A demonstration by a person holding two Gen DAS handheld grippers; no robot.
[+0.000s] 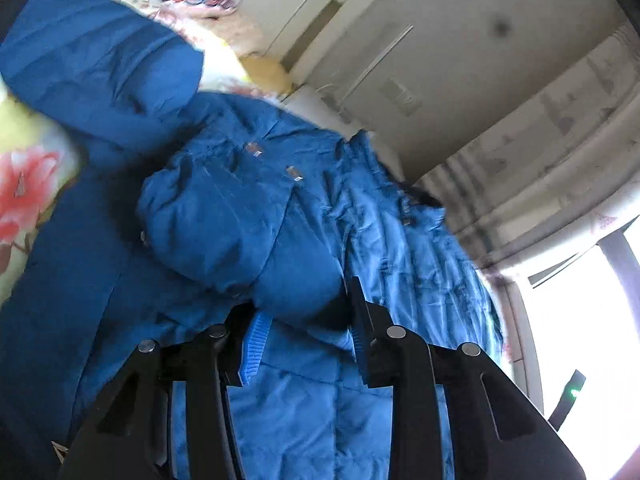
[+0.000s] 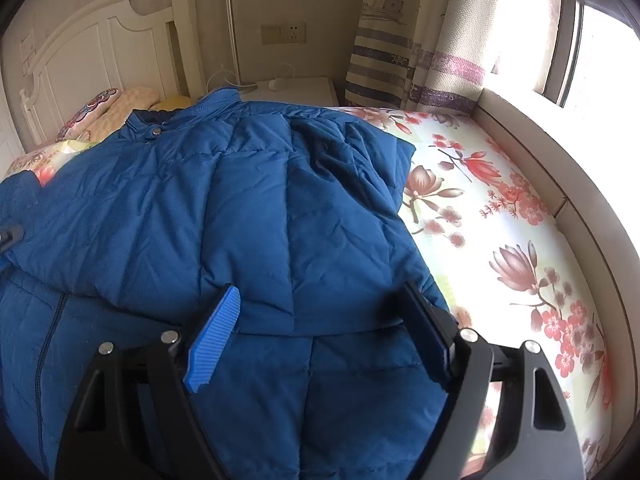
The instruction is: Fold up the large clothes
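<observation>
A large blue quilted jacket point(image 2: 248, 208) lies on the floral bed sheet point(image 2: 500, 240), collar toward the headboard, one side folded over its middle. My right gripper point(image 2: 324, 312) is open just above the jacket's lower part, with nothing between its jaws. In the left wrist view the jacket point(image 1: 256, 216) fills the frame, bunched and blurred. My left gripper point(image 1: 304, 316) has a thick fold of the jacket between its jaws, which stand fairly wide; whether they clamp it I cannot tell. The left gripper's tip also shows at the left edge of the right wrist view point(image 2: 10, 236).
A white headboard point(image 2: 92, 52) and pillows point(image 2: 116, 108) stand at the bed's far end. A white bedside table point(image 2: 296, 88) with a lamp pole is behind the jacket. Striped curtains point(image 2: 408, 52) and a bright window point(image 2: 600, 48) are on the right, with a beige bed rail point(image 2: 560, 168).
</observation>
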